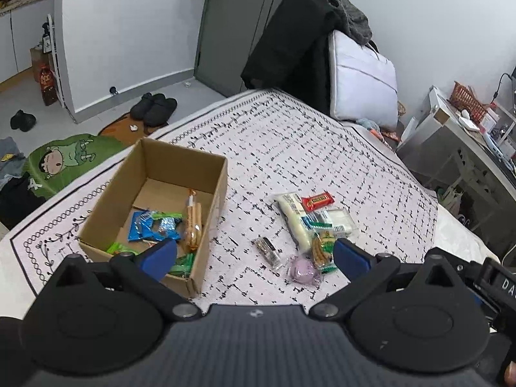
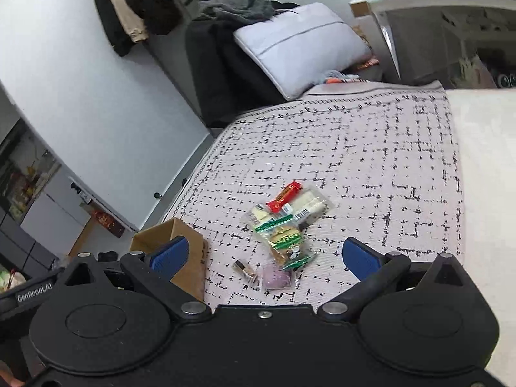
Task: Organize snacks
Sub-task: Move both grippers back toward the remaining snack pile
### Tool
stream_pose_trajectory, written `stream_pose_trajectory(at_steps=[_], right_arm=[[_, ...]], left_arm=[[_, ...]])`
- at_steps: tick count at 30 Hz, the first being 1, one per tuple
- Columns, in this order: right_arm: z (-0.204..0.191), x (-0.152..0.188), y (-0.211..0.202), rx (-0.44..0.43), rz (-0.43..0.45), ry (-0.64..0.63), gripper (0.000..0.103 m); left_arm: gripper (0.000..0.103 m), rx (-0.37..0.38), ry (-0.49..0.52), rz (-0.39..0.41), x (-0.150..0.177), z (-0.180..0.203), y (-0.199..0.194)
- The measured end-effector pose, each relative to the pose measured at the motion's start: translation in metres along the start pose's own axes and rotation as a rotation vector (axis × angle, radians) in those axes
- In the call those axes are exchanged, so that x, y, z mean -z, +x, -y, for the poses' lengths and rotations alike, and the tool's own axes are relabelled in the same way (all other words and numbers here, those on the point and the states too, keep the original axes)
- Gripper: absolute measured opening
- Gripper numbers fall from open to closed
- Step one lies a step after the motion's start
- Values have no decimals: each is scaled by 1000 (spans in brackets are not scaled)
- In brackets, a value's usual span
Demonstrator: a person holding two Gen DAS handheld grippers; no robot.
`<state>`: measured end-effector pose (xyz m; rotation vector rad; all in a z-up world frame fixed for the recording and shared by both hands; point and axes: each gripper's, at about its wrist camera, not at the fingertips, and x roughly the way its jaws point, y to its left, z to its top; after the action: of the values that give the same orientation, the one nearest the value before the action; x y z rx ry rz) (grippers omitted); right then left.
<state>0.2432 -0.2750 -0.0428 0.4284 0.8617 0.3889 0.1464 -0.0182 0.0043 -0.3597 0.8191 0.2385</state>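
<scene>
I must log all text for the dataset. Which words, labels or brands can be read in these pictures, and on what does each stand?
"GenRobot.AI": on the left gripper's body, seen in the right wrist view.
"DA", then cut off: on the right gripper's body, seen in the left wrist view.
Red snack bar: yellow print, too blurred.
Green-striped packets: print too small.
Cardboard box: dark side print, unreadable.

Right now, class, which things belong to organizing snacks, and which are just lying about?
Belong to the job:
cardboard box
loose snack packets
blue packets already boxed
left gripper, right gripper, jaws open

Just lying about:
pillow
slippers
dark coat
</scene>
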Motion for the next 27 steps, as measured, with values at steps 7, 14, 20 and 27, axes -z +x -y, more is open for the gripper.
stream_pose_trajectory(at_steps=[7,14,20,27], right_arm=[[17,0,18,19,-39,79,97],[24,-3,41,33,-78,106,77],[20,-8,65,-34,-113,74,65],[9,-13,99,-10,-158,27,65]], left_arm=[[103,52,-2,-56,2,9,30],[102,74,-39,-76,6,10,58],[97,87,-82,-83,6,9,79],[72,81,-139,-136,6,5,111]])
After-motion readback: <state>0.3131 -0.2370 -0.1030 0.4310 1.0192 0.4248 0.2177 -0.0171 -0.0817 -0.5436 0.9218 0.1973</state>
